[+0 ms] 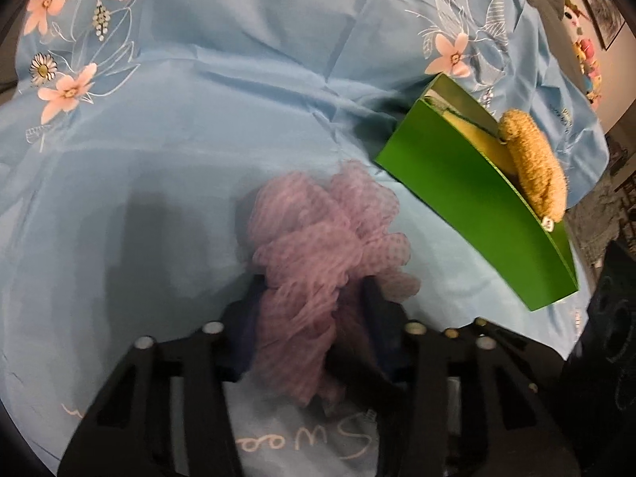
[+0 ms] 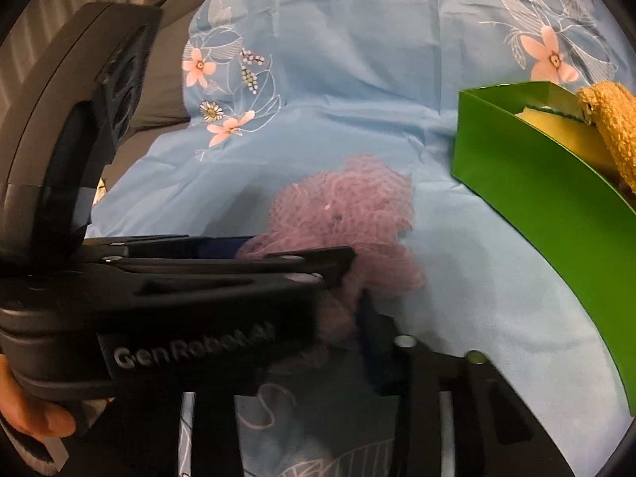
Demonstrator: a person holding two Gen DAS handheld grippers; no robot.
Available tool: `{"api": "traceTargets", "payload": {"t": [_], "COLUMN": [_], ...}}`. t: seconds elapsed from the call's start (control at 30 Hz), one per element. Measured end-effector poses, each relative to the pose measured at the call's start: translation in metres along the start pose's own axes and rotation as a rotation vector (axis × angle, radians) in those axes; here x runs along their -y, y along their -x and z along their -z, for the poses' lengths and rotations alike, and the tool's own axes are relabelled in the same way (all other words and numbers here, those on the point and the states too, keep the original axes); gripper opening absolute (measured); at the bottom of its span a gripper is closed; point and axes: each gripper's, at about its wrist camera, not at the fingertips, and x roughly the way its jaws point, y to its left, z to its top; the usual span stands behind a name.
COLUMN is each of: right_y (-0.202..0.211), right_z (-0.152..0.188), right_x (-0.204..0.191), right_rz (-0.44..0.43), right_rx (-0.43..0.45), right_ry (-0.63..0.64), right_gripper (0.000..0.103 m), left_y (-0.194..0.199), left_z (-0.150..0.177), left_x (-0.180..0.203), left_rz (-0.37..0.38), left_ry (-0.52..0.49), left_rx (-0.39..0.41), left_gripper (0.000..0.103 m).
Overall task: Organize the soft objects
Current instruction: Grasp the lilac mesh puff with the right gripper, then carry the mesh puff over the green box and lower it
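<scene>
Left wrist view: left tool (image 1: 314, 298) closed in on the purple mesh loofah (image 1: 326, 234), dark pads pressing into the netting from both sides, so gripped. Loofah low over or resting on the blue flowered sheet (image 1: 222, 91), near the green box (image 1: 469, 202) but well short of it. Inside the box already a yellow sponge (image 1: 473, 127) and a tan knitted scrubber (image 1: 534, 167), the latter propped on the far rim and sticking out. Judged from that: two soft things stowed, the loofah the one in hand, not yet carried over; no other loose soft thing in sight on the sheet. Only here: the whole near wall of the box down to its right-hand corner, a framed picture and colourful toys at the far right, the print lettering under the tool.

Right wrist view: right tool (image 2: 342, 310) also narrowed on the loofah (image 2: 349, 214), netting bunched against its right-hand finger; left-hand finger hidden behind the left tool's body (image 2: 190, 290), which crosses the frame, so a firm hold hard to confirm. Only here: a fingertip (image 2: 43, 417) of the person's hand under the left tool, the branding on its side, a dark cushion at top left. Box (image 2: 556, 214) cut off at the right edge, sponge (image 2: 556, 127) and scrubber (image 2: 612, 123) partly visible
</scene>
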Motion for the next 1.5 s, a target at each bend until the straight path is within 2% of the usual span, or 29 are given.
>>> {"api": "traceTargets", "payload": {"t": [0.03, 0.07, 0.17, 0.37, 0.6, 1.23, 1.5], "right_y": [0.000, -0.001, 0.003, 0.019, 0.039, 0.095, 0.135], "right_z": [0.000, 0.000, 0.000, 0.000, 0.000, 0.011, -0.006], "right_x": [0.001, 0.002, 0.001, -0.003, -0.002, 0.017, 0.040], "right_rz": [-0.005, -0.010, -0.007, -0.017, -0.051, -0.068, -0.041], "right_rx": [-0.004, -0.006, 0.017, 0.079, 0.135, 0.248, 0.414], "right_ry": [-0.008, -0.018, -0.011, 0.013, 0.009, -0.004, -0.060], "right_gripper": [0.023, 0.020, 0.014, 0.013, 0.013, 0.013, 0.013], "left_y": [0.000, 0.001, 0.006, 0.026, 0.048, 0.068, 0.090], "left_z": [0.000, 0.000, 0.001, -0.001, 0.002, 0.005, -0.027], "left_x": [0.000, 0.001, 0.003, 0.009, 0.023, 0.076, 0.126], "left_rz": [0.013, 0.023, 0.043, 0.061, 0.030, -0.019, -0.023], "left_ry": [0.005, 0.008, 0.006, 0.004, -0.054, -0.153, -0.230], "left_rx": [-0.001, 0.000, 0.016, 0.075, 0.132, 0.193, 0.248], "left_gripper": [0.032, 0.028, 0.024, 0.024, 0.022, 0.024, 0.024]}}
